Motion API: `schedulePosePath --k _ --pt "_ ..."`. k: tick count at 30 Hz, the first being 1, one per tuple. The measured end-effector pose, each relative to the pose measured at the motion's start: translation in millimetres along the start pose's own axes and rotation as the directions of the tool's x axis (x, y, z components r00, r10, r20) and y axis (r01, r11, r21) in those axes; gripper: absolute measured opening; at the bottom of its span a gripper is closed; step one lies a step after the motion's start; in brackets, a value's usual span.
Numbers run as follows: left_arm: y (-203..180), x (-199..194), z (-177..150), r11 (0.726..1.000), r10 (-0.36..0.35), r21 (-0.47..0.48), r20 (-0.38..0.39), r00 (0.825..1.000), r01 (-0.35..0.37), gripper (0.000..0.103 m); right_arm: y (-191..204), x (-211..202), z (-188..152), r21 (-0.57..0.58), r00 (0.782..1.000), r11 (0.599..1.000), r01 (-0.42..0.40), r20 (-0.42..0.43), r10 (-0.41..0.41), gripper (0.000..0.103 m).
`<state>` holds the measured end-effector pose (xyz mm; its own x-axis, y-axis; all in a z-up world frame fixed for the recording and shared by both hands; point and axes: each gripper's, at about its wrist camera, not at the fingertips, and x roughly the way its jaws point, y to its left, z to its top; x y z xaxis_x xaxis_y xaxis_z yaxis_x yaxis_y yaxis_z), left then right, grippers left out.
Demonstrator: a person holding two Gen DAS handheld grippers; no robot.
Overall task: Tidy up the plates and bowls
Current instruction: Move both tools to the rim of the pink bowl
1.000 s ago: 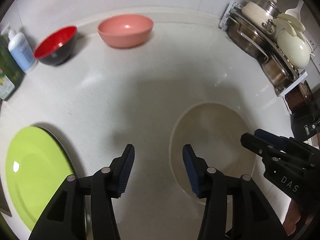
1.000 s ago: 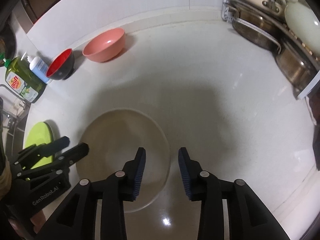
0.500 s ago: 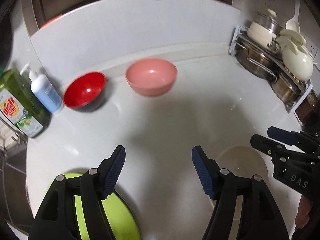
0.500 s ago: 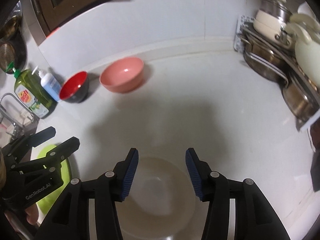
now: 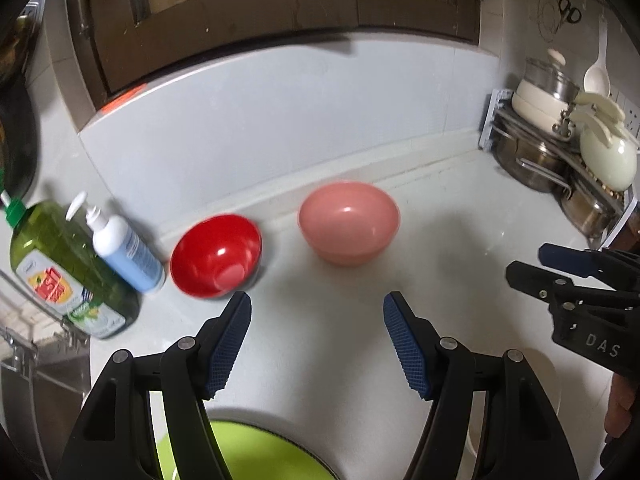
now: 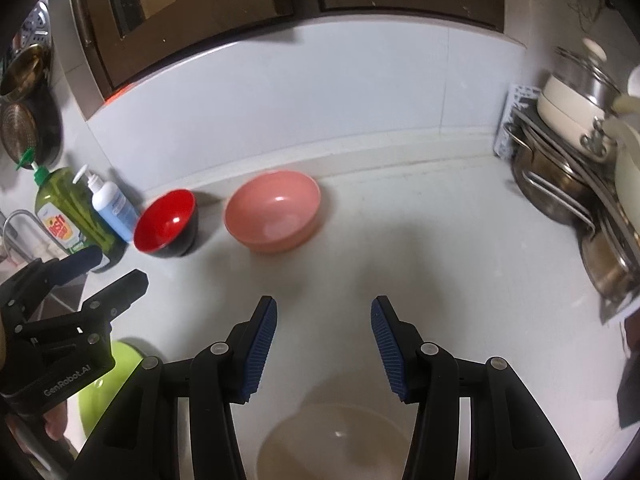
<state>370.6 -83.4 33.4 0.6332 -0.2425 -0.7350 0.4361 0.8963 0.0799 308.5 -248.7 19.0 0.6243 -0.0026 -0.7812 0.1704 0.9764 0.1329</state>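
A white kitchen counter seen from two hand-held grippers, both raised above it and empty. At far left stand a green soap bottle and a small white pump bottle, just beside each other. Next comes a red bowl with a dark outside, then a larger pink bowl near it, apart from it and both upright close to the back wall. The left hand-held gripper hangs with its jaws spread wide, the two bowls lying beyond its tips and a lime green plate directly beneath it at the near edge of the counter. The right hand-held gripper is also wide open and holds nothing; a beige plate lies flat on the counter below and between its arms, with the pink bowl further ahead and slightly left. At far right a rack of steel pots fills the corner. Nothing looks gathered yet: plates sit near, bowls far, all separate. The step in hand seems to be choosing a first piece. The next move likely calls for lowering one open gripper over a rim, perhaps of the red bowl to nest it in the pink one, and closing squarely so the smooth dish does not slip.
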Motion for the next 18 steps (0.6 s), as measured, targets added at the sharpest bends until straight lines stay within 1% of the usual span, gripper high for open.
schedulePosePath --k 3,8,12,18 --pt "5.3 3.2 8.4 1.000 -0.001 0.011 0.010 1.000 0.001 0.068 1.2 4.8 10.0 0.003 1.000 1.000 -0.009 0.005 0.009 0.050" --pt "12.3 17.7 26.1 0.999 0.015 0.030 0.016 1.000 -0.015 0.068 2.4 18.9 27.8 0.012 1.000 1.000 0.000 0.012 0.000 0.050" --pt "19.8 36.1 38.3 0.999 0.006 0.038 0.008 1.000 -0.007 0.067 4.6 33.0 40.1 0.015 1.000 1.000 -0.001 0.008 0.001 0.050" --pt "31.8 72.0 53.1 0.999 -0.019 0.045 -0.017 1.000 0.020 0.063 8.3 56.5 56.0 0.016 1.000 1.000 0.007 0.000 -0.007 0.050"
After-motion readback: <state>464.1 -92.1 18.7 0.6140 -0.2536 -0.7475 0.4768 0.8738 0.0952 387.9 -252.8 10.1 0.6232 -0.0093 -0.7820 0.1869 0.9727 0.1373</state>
